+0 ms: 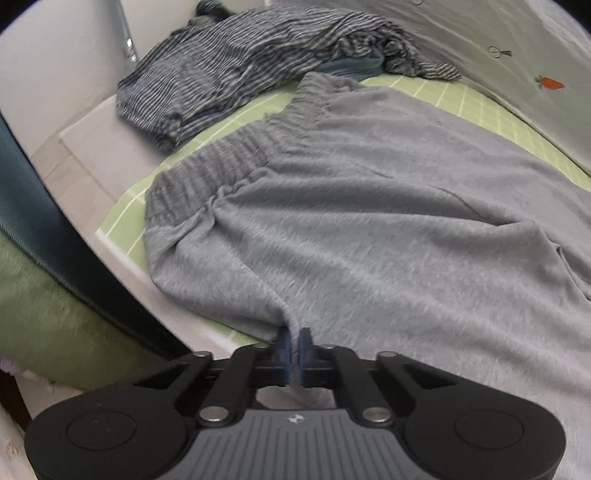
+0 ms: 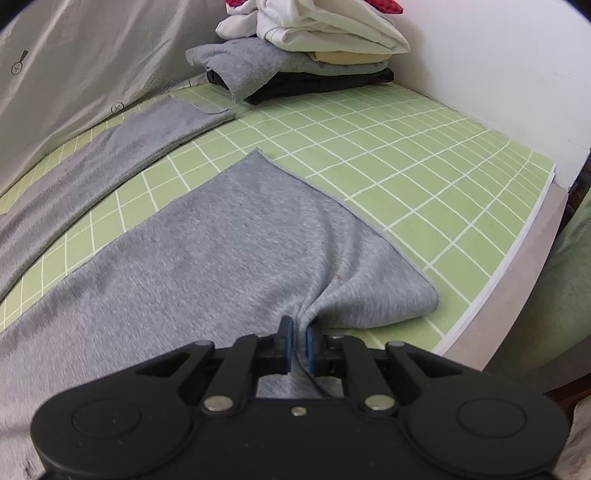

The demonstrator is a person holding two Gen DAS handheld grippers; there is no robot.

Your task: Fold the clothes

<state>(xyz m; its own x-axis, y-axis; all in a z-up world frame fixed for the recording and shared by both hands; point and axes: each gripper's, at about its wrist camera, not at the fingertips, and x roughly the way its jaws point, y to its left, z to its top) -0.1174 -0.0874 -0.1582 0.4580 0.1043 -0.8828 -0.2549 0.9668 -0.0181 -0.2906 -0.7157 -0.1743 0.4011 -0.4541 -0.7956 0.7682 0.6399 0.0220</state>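
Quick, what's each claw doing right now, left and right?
Left claw: closed on the near edge of the grey pants.
Right claw: closed on the grey pants' leg near its hem.

We're in a home laundry corner: a green gridded mat (image 2: 369,155) covers the counter, folded clothes (image 2: 306,48) stacked by the white wall (image 2: 498,55).

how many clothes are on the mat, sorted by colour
grey: 2, the grey sweatpants gripped by both grippers, left gripper and right gripper, and a folded grey garment in the stack
striped: 1, the crumpled striped garment
black: 1, folded black garment
cream: 1, cream garment
white: 1, white garment
total: 6 that I can tell apart
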